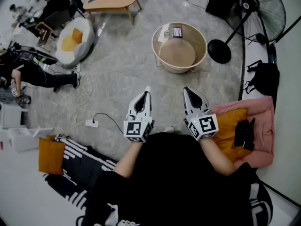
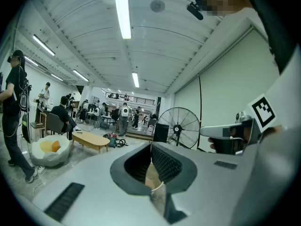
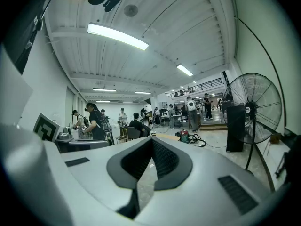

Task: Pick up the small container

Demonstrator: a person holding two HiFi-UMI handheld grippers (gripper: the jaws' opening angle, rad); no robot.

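Facing one tub (image 1: 178, 69): two closed claws (image 1: 147, 88) (image 1: 185, 89)

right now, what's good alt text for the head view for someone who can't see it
Seen from above, a person holds the left gripper and right gripper, both shut, over a grey floor, pointing toward a round rimmed table. A small white container sits at its far edge; a standing fan is to the right.

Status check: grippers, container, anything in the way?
Left gripper shut, empty. Right gripper shut, empty. Small container on round table, untouched. No obstruction seen.
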